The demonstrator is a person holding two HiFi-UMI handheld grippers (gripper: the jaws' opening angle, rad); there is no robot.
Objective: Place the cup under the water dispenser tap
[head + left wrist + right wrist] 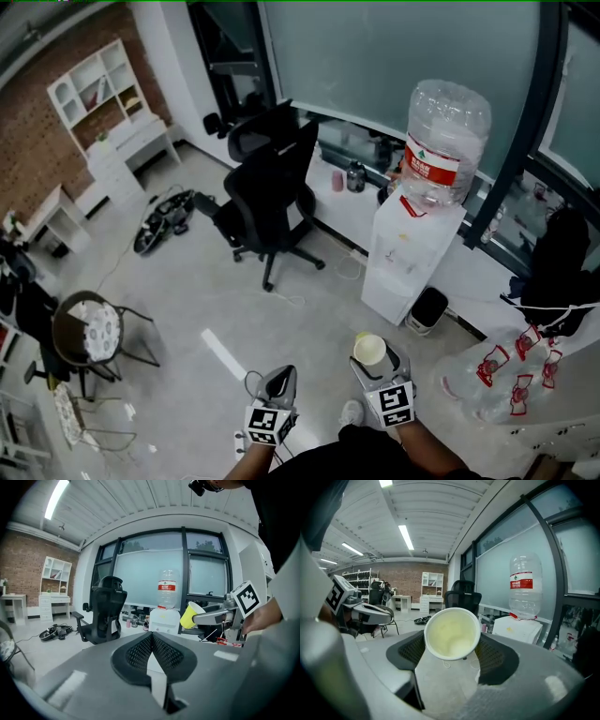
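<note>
A yellow paper cup (369,350) sits between the jaws of my right gripper (375,358), which is shut on it. In the right gripper view the cup (452,633) shows its empty inside, its mouth facing the camera. The white water dispenser (403,251), with a large clear bottle (445,139) on top, stands ahead and slightly right, some way off across the floor. Its tap is too small to make out. My left gripper (279,378) is beside the right one, its jaws together with nothing between them (151,635). From the left gripper view the cup (189,616) shows at the right.
A black office chair (272,187) stands left of the dispenser. A small black bin (428,307) is at the dispenser's right foot. Several empty water bottles (497,375) lie at the right. A round chair (89,330) is at the left, cables (164,220) on the floor.
</note>
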